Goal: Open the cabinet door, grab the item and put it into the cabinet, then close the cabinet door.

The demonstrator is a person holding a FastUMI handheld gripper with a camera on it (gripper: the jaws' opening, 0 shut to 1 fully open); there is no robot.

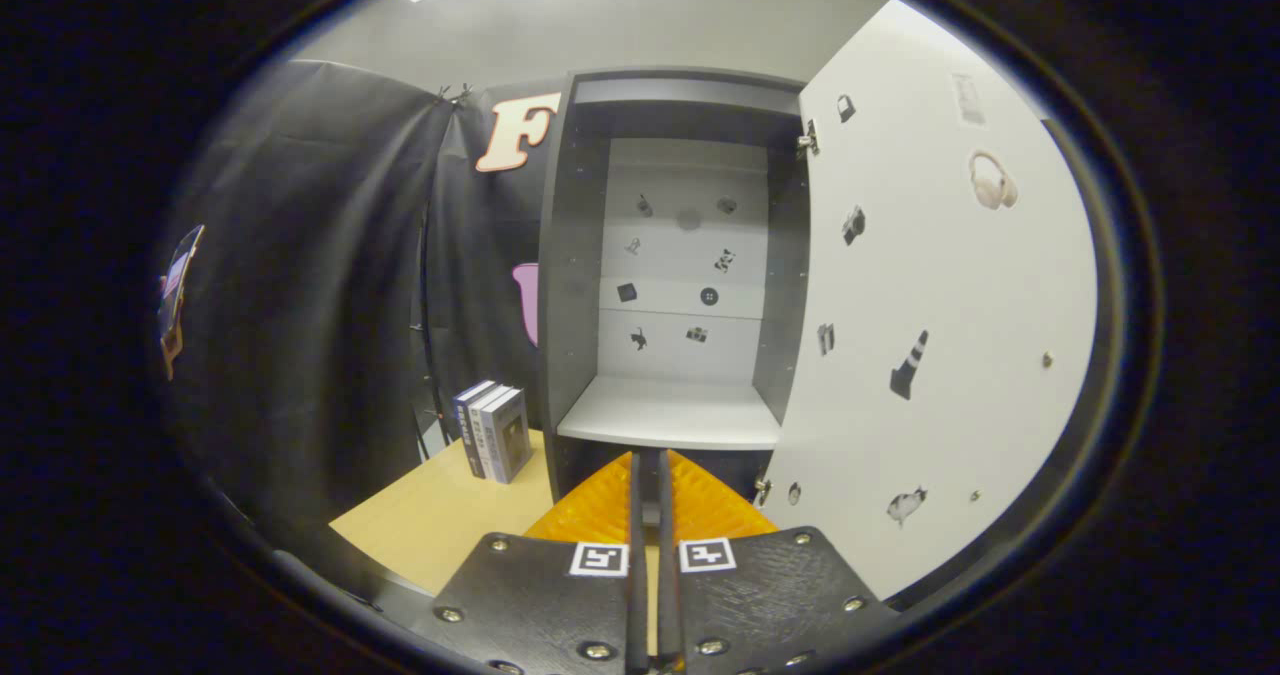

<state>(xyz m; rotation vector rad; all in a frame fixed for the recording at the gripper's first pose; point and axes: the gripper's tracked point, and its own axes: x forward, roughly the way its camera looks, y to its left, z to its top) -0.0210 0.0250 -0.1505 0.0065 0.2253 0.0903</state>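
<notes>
gripper [648, 475]: two dark textured plates, silver screws, one square black-and-white marker tag each, ribbed fingers, jaws nearly together.

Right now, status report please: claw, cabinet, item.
Claw shut, empty, just ahead of shelf. Cabinet door open. Books on table, left of cabinet. Nothing blocking.

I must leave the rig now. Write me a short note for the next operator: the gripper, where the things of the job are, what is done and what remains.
Gripper: fingers close together with a thin gap, holding nothing, pointing at the front edge of the cabinet shelf.
Cabinet: the door is swung open to the right; the shelf is bare.
Item: a set of books stands upright on the wooden table, left of the cabinet, ahead and left of the fingers.
Done: door opened.
Left: grab the books, place them on the shelf, close the door.
</notes>
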